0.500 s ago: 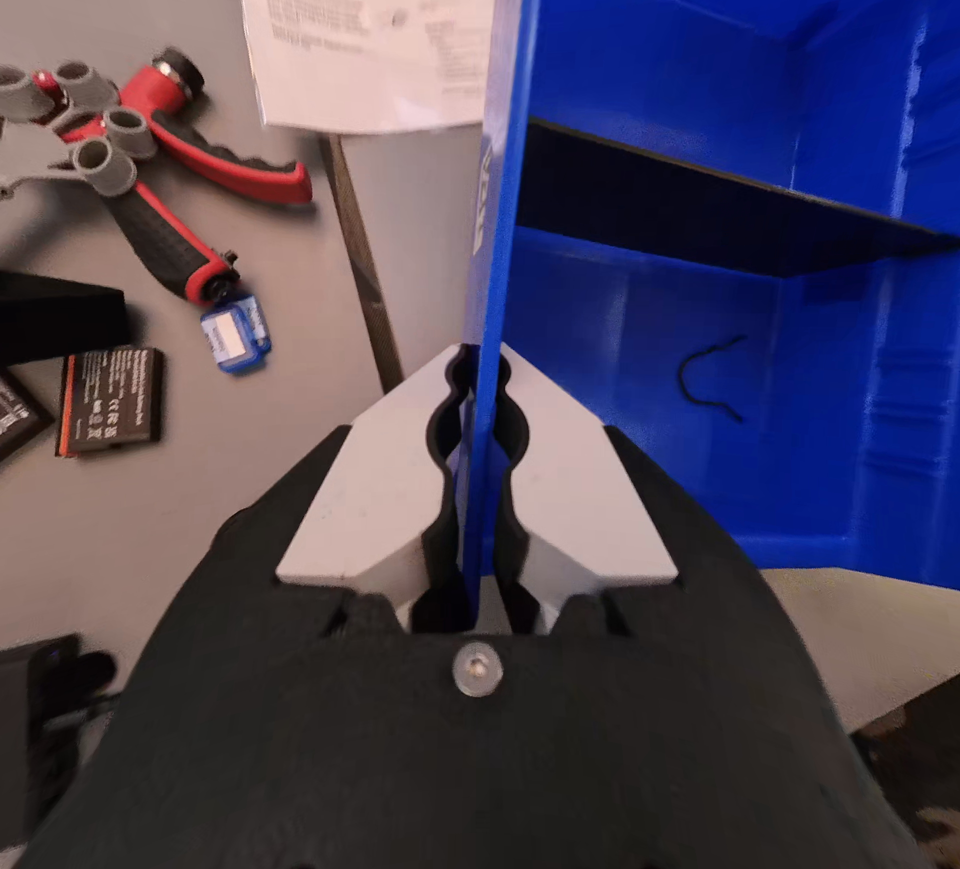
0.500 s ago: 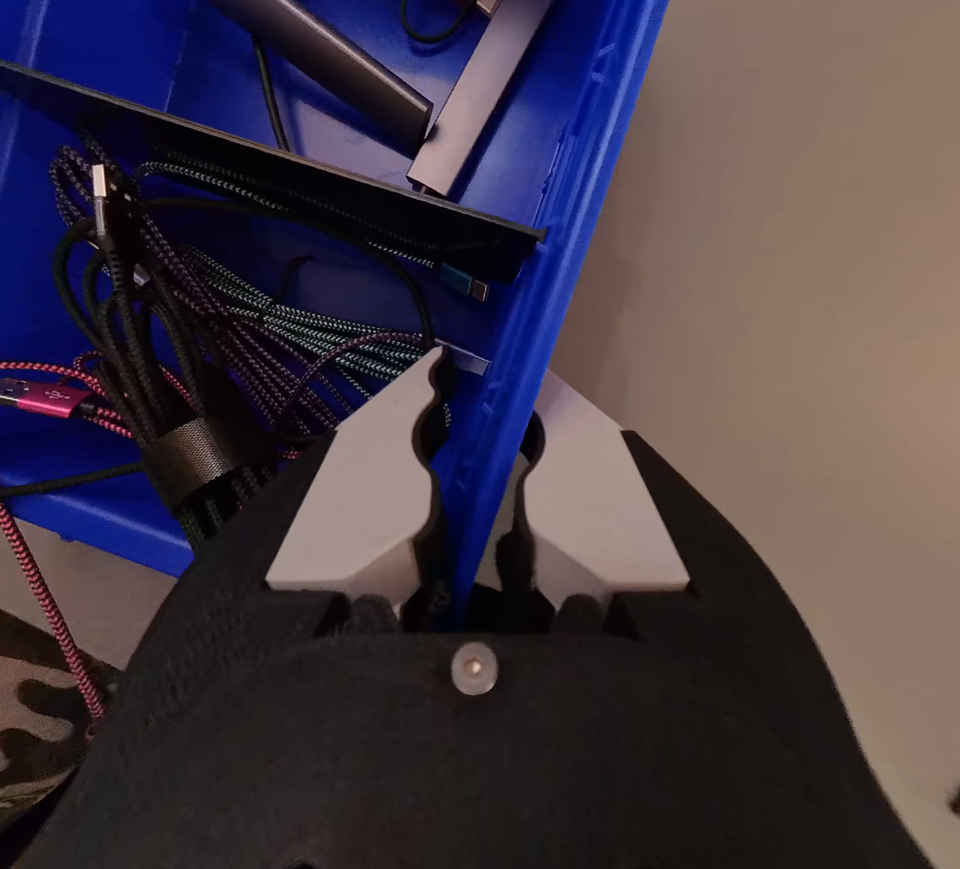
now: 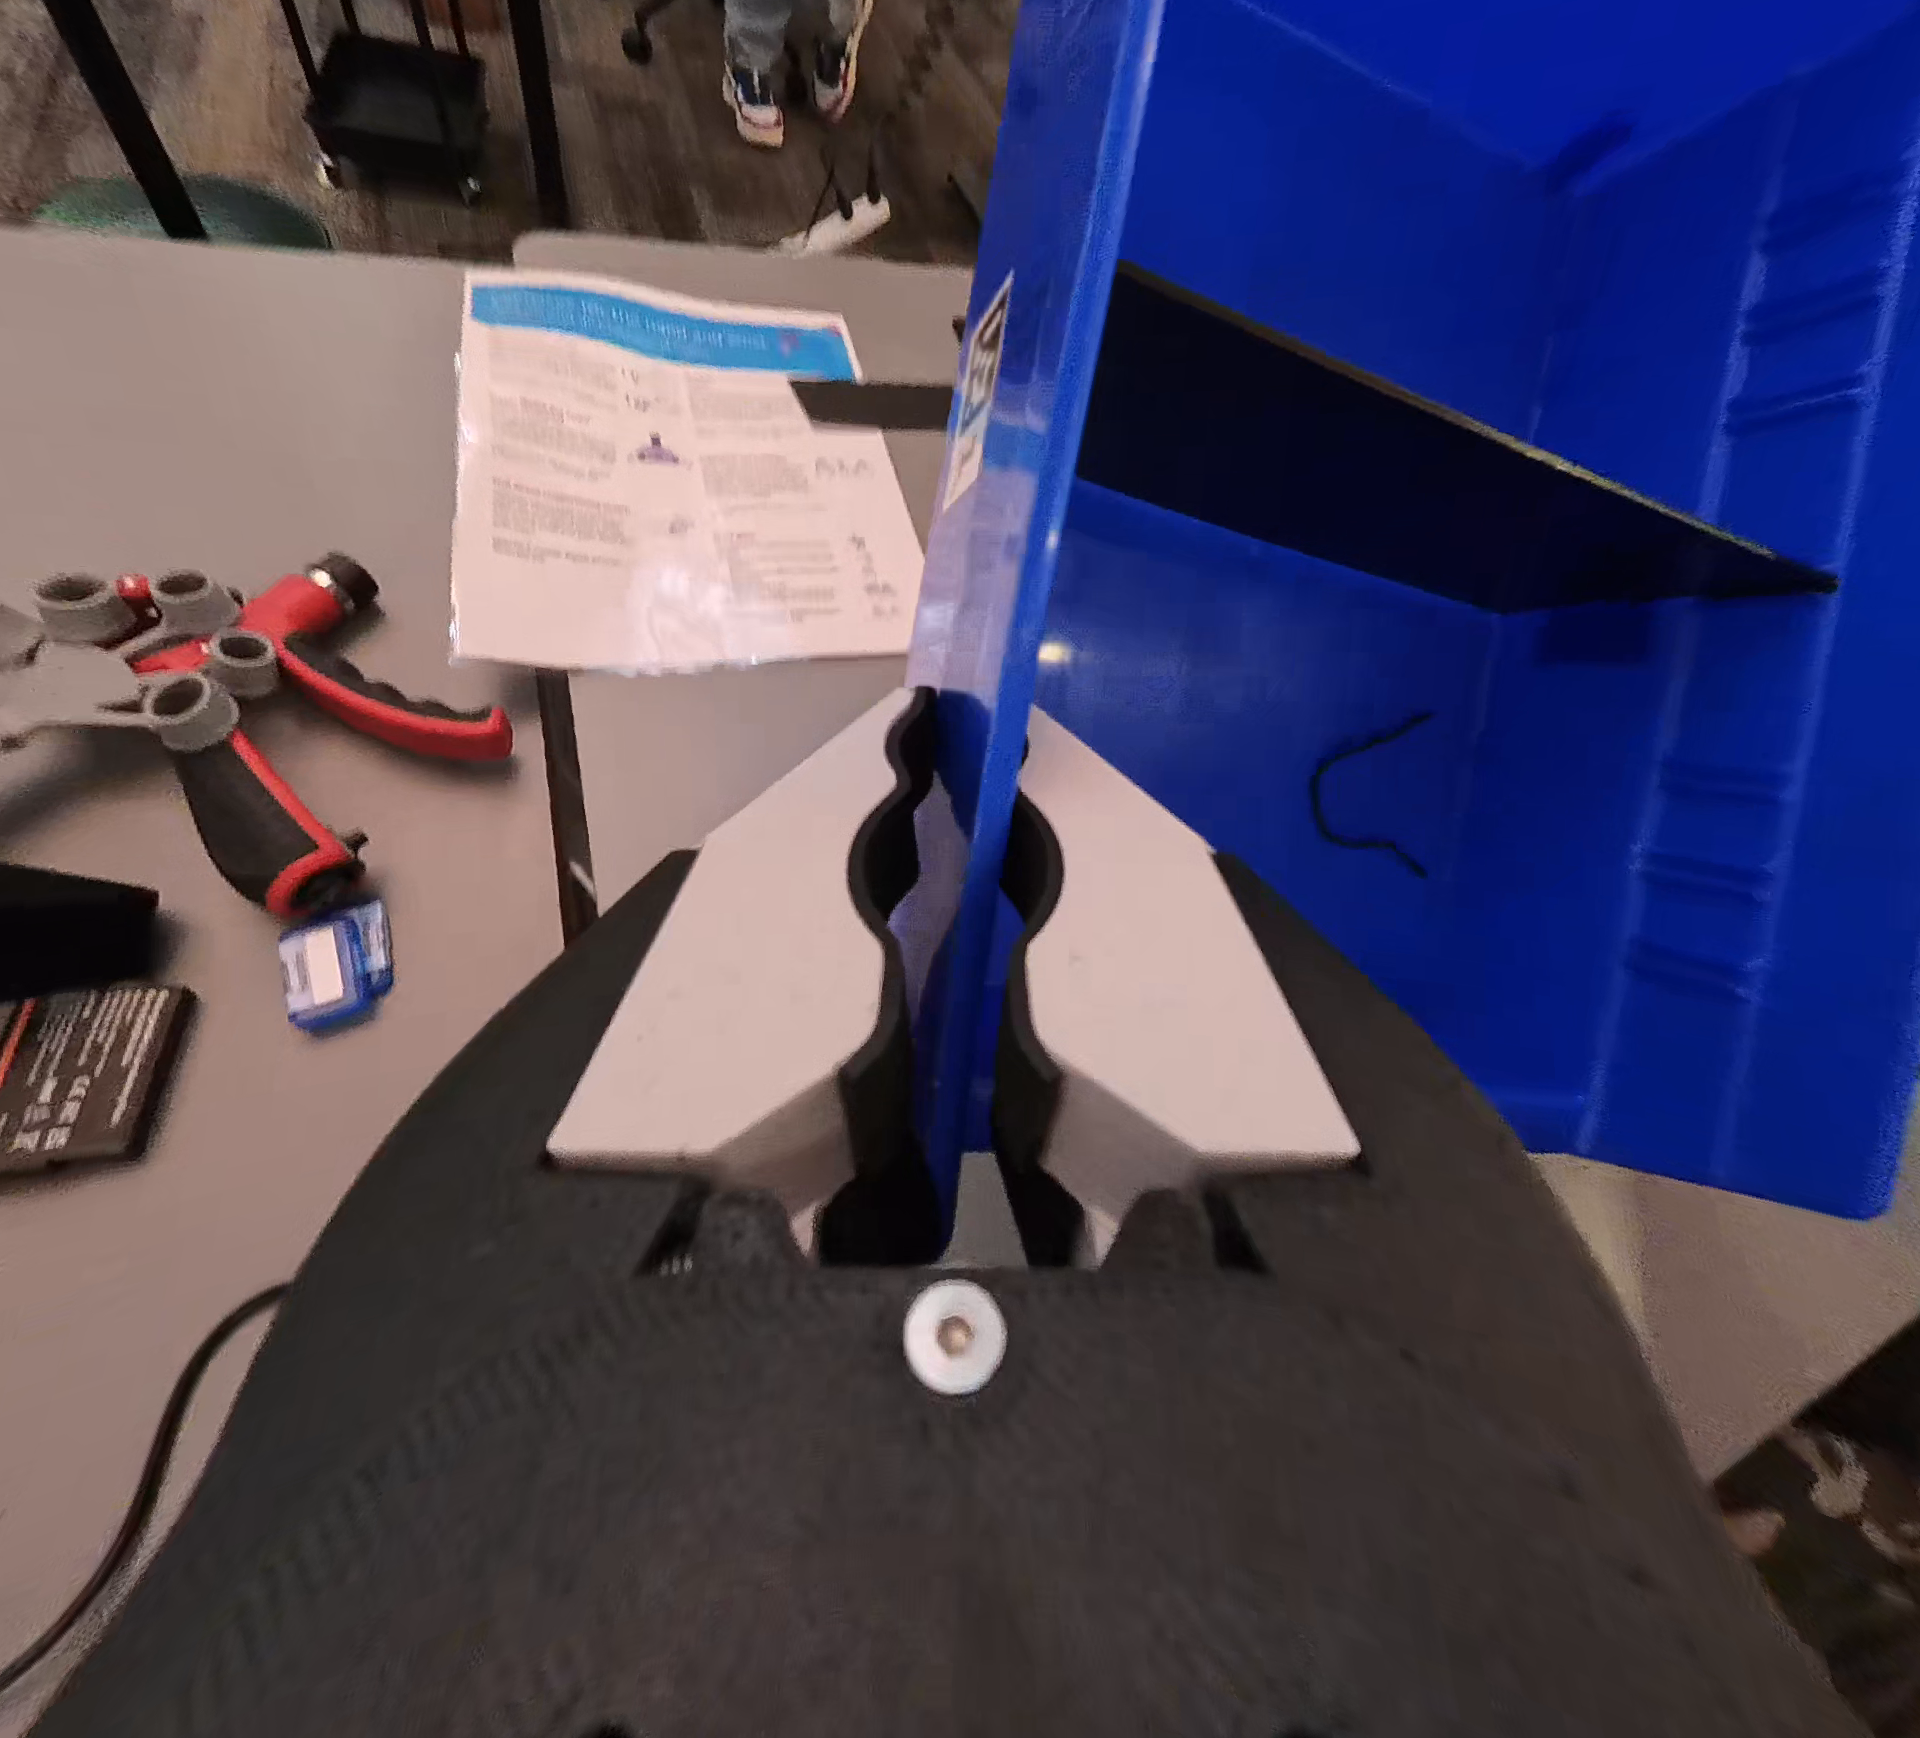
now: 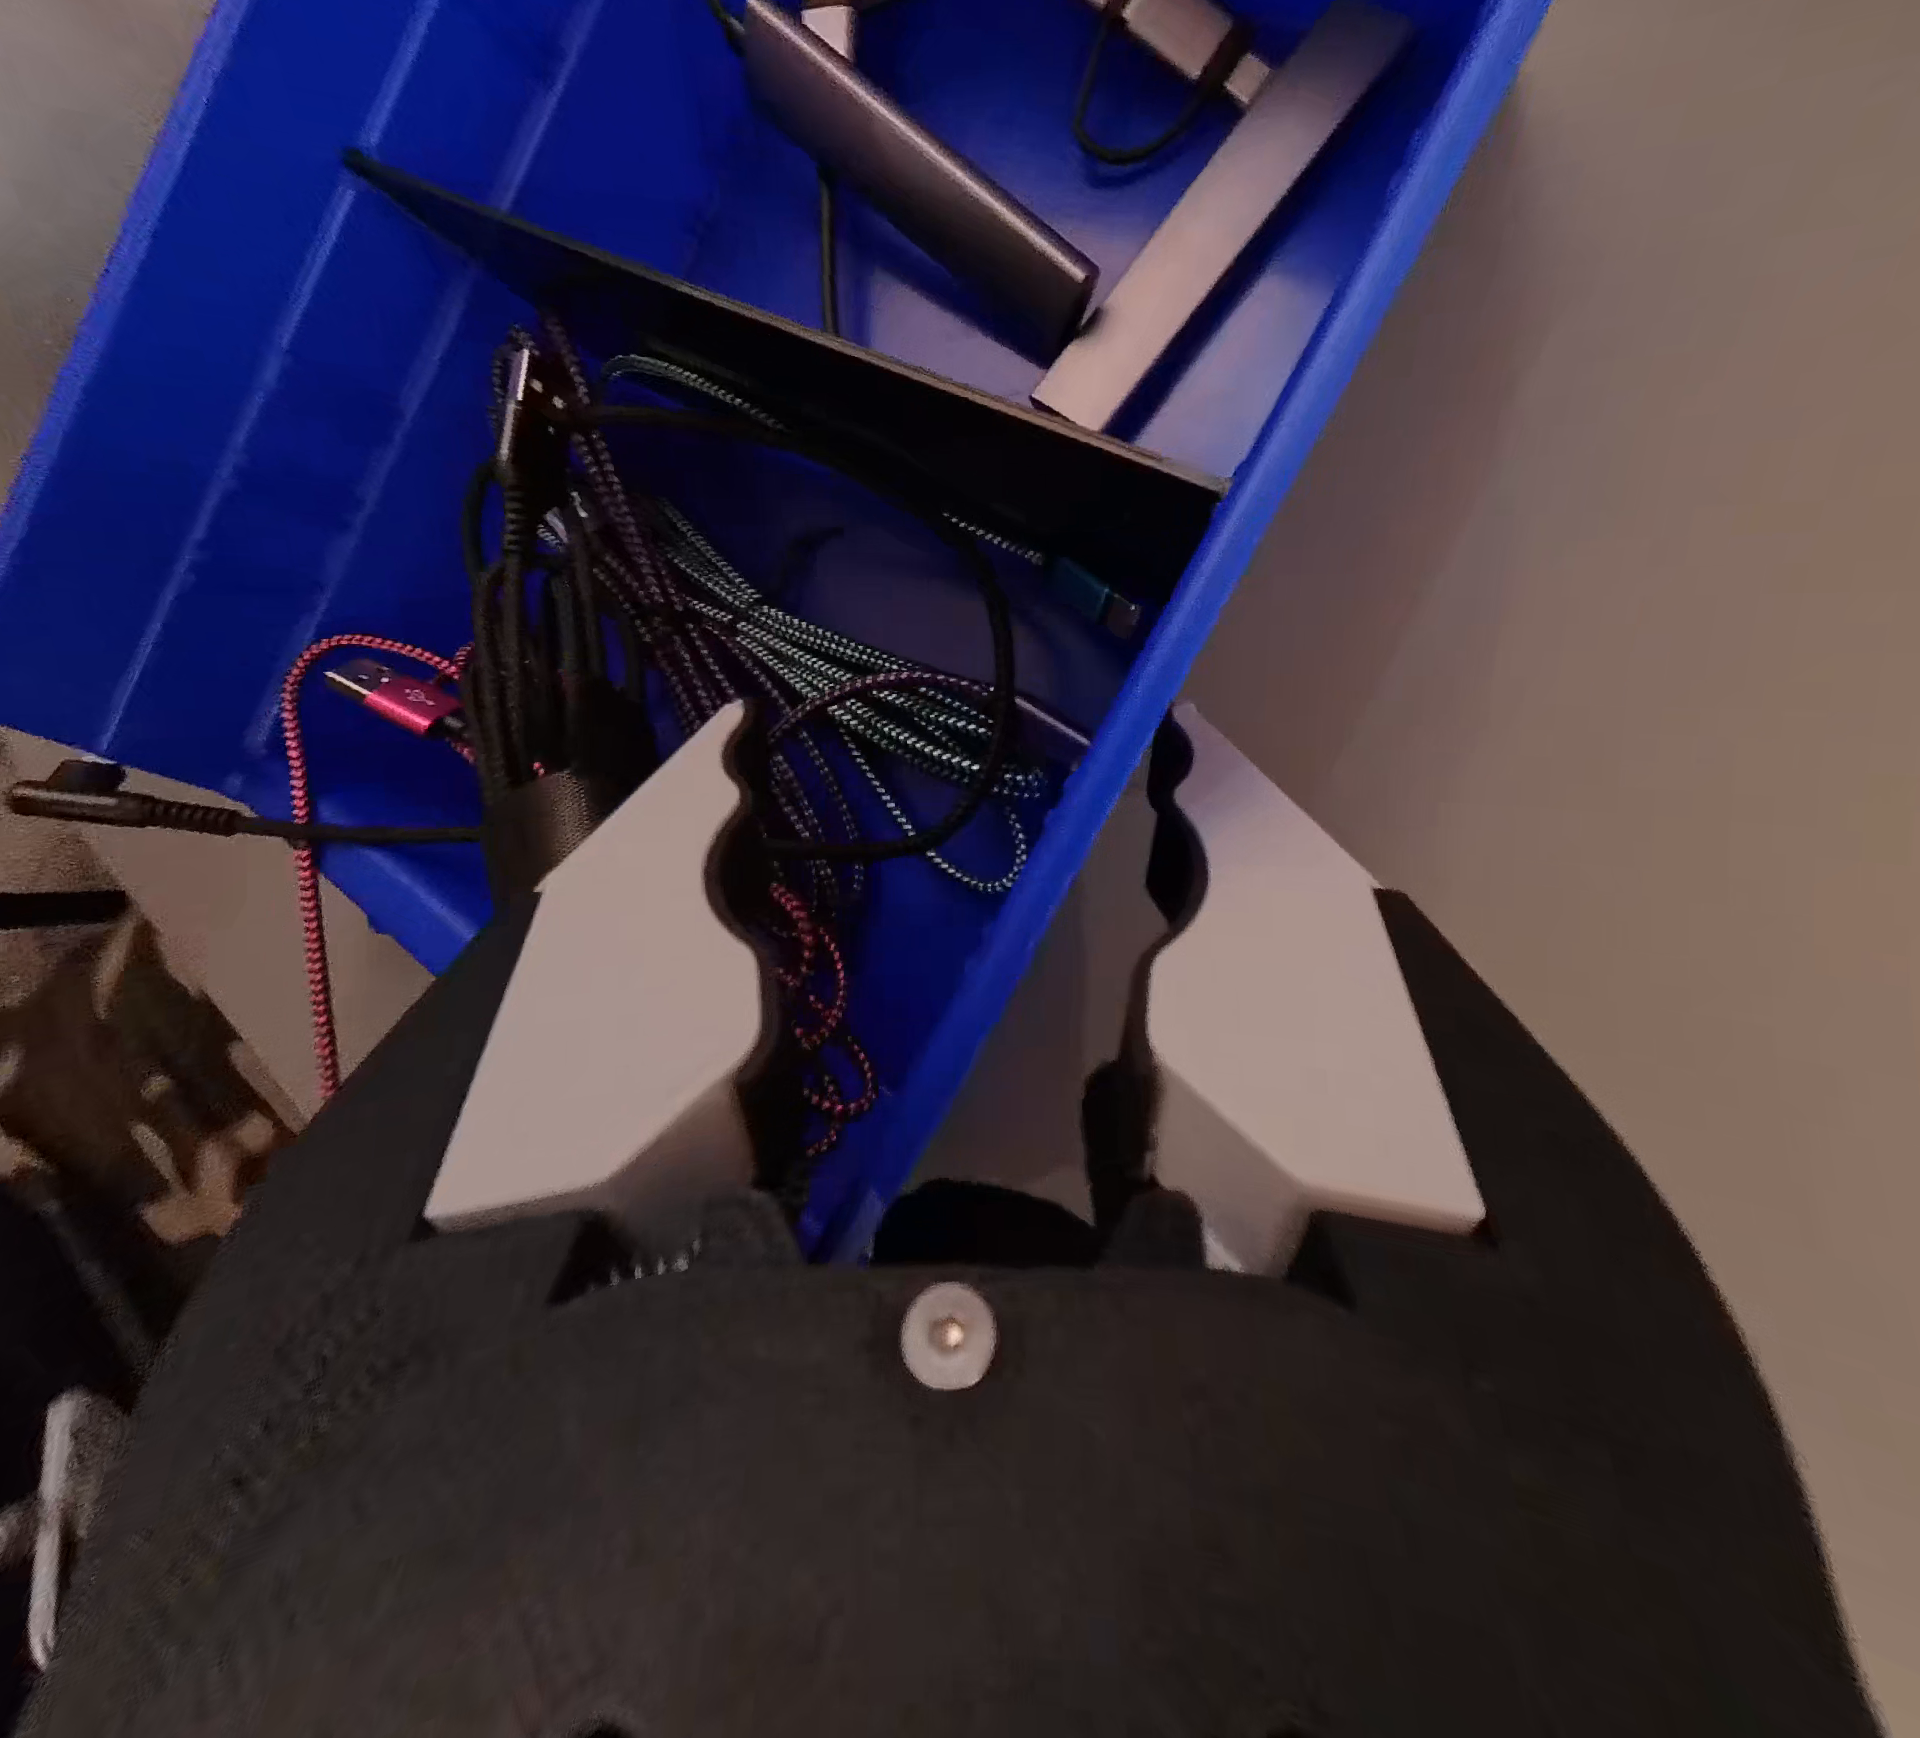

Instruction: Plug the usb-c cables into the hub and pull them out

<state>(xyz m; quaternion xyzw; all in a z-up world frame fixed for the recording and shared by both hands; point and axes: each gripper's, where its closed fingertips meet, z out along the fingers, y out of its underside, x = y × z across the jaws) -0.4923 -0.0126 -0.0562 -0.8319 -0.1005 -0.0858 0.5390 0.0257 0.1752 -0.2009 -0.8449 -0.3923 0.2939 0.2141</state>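
Left wrist view: cables and hubs hidden; only the empty near compartment of the blue plastic bin (image 3: 1455, 400) and its black divider (image 3: 1455, 493) show. Left gripper (image 3: 961, 712) is clamped on the bin's side wall.

Right gripper (image 4: 961, 717) straddles the opposite wall, fingers spread wide, gripping nothing. Tangled braided usb-c cables (image 4: 727, 628) lie in the near compartment, left of that wall, partly behind the left finger. Grey slim hubs (image 4: 914, 161) lie beyond the divider, far end blurred. A beige tabletop (image 4: 1610, 545) stretches right of the bin.
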